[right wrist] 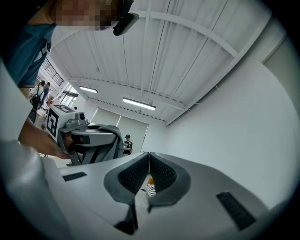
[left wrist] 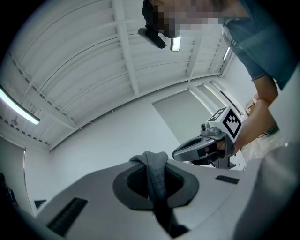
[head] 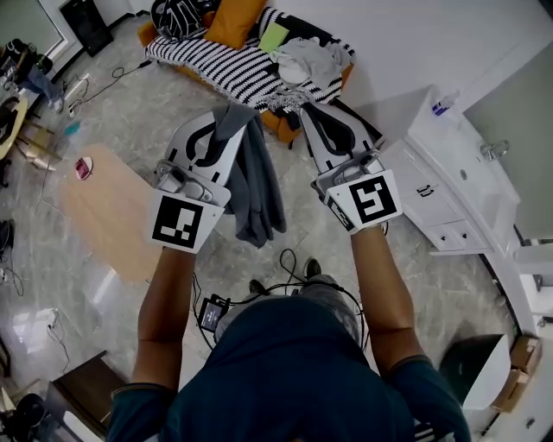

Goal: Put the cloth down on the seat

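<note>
matt cloth [head: 256, 185], glossy floor [head: 130, 112]

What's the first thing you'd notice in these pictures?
A grey cloth dangles in the middle of the head view, pinched in the shut jaws of the left gripper. Beside it the right gripper is shut on nothing. Ahead, at the top, stands a sofa under a black-and-white striped blanket with an orange cushion.

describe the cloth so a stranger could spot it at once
Find the striped sofa at the top of the head view, then drop to the left tool below it. The cloth hangs from its tip: dark grey and limp, unlike the pale clothes on the sofa.
</note>
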{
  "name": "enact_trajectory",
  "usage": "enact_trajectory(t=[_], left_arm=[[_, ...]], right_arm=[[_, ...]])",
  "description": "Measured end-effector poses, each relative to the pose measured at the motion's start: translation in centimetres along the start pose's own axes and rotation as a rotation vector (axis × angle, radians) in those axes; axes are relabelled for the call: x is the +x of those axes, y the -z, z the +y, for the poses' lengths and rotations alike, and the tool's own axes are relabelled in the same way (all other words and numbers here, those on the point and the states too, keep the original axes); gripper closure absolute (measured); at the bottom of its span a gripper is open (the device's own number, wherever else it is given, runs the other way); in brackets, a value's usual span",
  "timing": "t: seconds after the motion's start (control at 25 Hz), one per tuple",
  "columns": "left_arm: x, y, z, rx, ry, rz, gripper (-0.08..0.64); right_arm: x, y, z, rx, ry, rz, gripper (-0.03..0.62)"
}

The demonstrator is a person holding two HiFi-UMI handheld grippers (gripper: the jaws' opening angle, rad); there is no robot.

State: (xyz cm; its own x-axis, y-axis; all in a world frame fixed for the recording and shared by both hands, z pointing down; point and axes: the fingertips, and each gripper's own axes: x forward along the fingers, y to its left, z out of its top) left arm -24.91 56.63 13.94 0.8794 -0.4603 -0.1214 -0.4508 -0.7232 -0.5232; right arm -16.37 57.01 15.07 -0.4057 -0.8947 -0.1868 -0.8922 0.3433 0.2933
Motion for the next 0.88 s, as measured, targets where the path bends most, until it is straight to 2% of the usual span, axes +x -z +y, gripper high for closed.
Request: enact_trajectory(t=[0.36, 0.6, 0.88], left_arm=[[1.4, 1.6, 1.5, 0.0, 0.006, 0.011, 0.557], [3.9, 2.9, 3.3, -0.01, -0.045, 0.016, 0.557], [7.8, 4.6, 6.7, -0.025, -0.131, 0.004, 0.557]], right_arm=[[1.7, 1.6, -1.1, 0.009, -0.002, 0.015, 0.578], [3.6, 3.3, -4.1, 0.025, -0.017, -0.003, 0.578], [7.3, 5.5, -7.8, 0.03, -0.077, -0.016, 0.578]])
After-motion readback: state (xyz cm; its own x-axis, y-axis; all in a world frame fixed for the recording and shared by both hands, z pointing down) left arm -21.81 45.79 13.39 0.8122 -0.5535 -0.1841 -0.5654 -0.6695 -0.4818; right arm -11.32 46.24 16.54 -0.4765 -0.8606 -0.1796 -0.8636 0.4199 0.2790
